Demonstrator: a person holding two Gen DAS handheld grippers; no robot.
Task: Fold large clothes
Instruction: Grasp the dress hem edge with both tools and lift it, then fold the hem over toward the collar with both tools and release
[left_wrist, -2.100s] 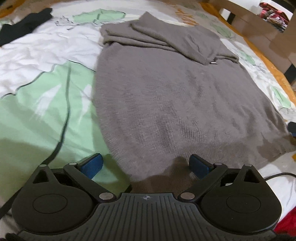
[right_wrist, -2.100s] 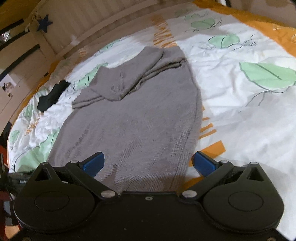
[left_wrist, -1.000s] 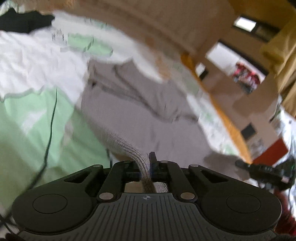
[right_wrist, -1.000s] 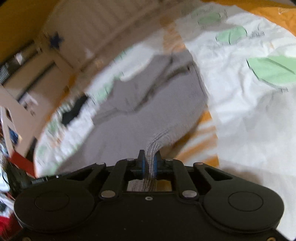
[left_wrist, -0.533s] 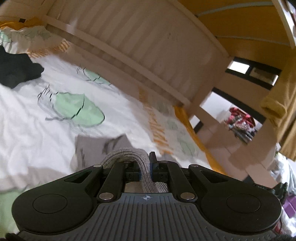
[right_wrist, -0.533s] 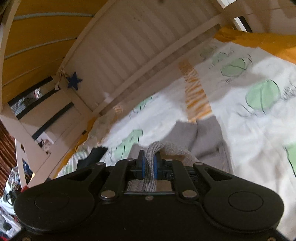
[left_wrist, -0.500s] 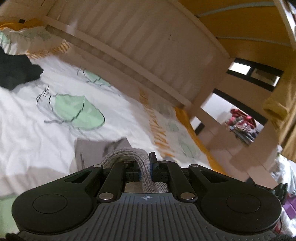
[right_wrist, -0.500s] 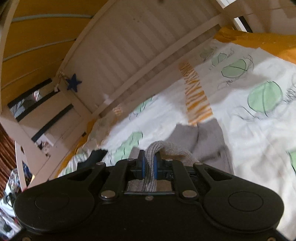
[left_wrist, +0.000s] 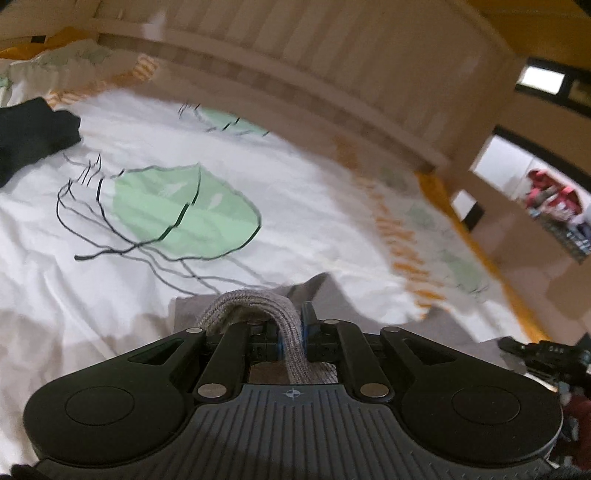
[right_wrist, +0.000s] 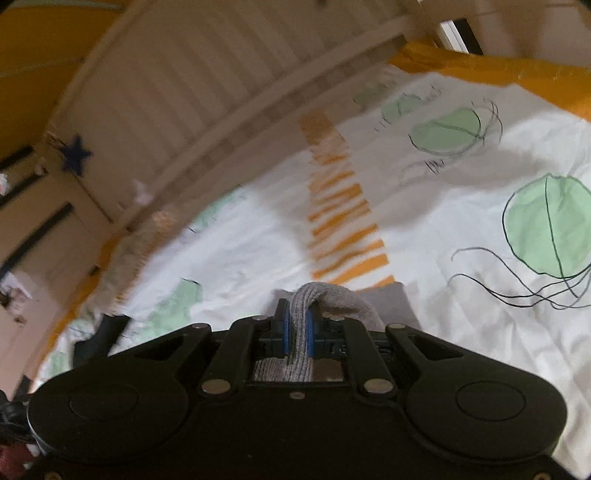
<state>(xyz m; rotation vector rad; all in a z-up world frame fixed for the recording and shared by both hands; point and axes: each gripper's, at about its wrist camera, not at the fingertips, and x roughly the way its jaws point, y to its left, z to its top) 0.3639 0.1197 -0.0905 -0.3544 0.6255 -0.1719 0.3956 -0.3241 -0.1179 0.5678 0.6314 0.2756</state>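
The left tongs (left_wrist: 292, 334) are pinching a thick fold of the grey knitted sweater (left_wrist: 255, 306), and the band of knit is arching up out of the blue pads (left_wrist: 306, 325) and dropping away to the left; the jaws have just been easing apart a little, yet the fabric is sitting tight between them. The right tongs (right_wrist: 297, 332) are gripping another fold of the same sweater (right_wrist: 325, 295) between nearly closed pads (right_wrist: 283, 328), with the knit looping over to the right. In both views the rest of the sweater is lying flat on the bed just below and ahead of the tongs, a grey patch peeking out past the black housings. The bedspread (left_wrist: 295, 206) is white with green leaf shapes outlined in black and a strip of orange stripes (right_wrist: 343, 229). A dark piece of clothing (left_wrist: 33, 133) is resting on the bedspread at the far left of the left view, well apart from the sweater. A pale slatted headboard (left_wrist: 332, 62) is curving across the top of both views, and a dark blue star (right_wrist: 75, 155) is hanging at its left end in the right view. Both pictures are somewhat blurred.
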